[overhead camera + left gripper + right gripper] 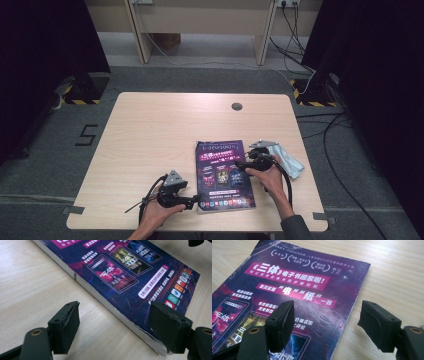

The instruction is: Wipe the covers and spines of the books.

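Lying flat on the pale wooden table [150, 130], toward its near right part — a purple magazine [223, 172] with pink banners on its cover. At its near left corner, the left gripper [196, 201], jaws apart astride the page edge, not pressing it. At its right edge, the right gripper [240, 164], jaws also spread wide over the cover — a light-blue face mask [290, 160] just beyond.

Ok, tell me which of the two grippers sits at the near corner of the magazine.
The left gripper. Its open jaws straddle the magazine at its near left corner, by the table's front edge. The right gripper hangs over the magazine's right edge, farther up.
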Action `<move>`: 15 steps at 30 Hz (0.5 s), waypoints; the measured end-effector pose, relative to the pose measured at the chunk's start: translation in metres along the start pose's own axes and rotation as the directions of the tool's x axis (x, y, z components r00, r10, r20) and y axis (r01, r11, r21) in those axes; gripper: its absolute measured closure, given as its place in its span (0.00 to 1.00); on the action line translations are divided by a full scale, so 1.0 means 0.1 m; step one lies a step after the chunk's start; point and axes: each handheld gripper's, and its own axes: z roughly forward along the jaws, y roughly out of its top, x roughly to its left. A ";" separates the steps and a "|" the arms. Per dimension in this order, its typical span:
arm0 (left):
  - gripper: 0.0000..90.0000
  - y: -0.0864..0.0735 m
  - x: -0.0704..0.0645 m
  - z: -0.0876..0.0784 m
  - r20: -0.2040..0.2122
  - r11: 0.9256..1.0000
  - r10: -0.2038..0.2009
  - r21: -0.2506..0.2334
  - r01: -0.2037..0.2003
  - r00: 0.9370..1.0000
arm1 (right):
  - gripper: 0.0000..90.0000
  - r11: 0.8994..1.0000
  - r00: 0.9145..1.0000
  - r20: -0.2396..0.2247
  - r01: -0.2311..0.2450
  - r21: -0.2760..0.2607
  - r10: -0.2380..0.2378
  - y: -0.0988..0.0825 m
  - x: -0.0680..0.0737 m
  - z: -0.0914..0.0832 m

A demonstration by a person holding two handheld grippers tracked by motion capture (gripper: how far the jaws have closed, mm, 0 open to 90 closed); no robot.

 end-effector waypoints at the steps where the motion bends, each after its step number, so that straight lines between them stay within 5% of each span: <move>1: 0.27 0.01 0.00 0.00 0.004 1.000 -0.005 -0.007 0.005 1.000 | 0.32 1.000 1.000 0.000 -0.003 0.003 0.003 0.00 0.00 0.01; 8: 0.26 0.06 -0.06 0.12 0.010 1.000 0.002 0.007 -0.002 1.000 | 0.34 1.000 1.000 0.006 0.001 0.009 -0.001 0.00 -0.01 0.02; 12: 0.26 0.07 -0.14 0.23 0.023 0.998 0.038 0.052 -0.039 0.999 | 0.35 1.000 1.000 0.012 0.000 0.019 -0.001 0.01 -0.02 0.06; 15: 0.25 0.06 -0.20 0.25 -0.007 0.995 0.088 0.057 -0.087 0.996 | 0.37 1.000 1.000 0.014 0.004 0.020 -0.005 0.01 -0.03 0.07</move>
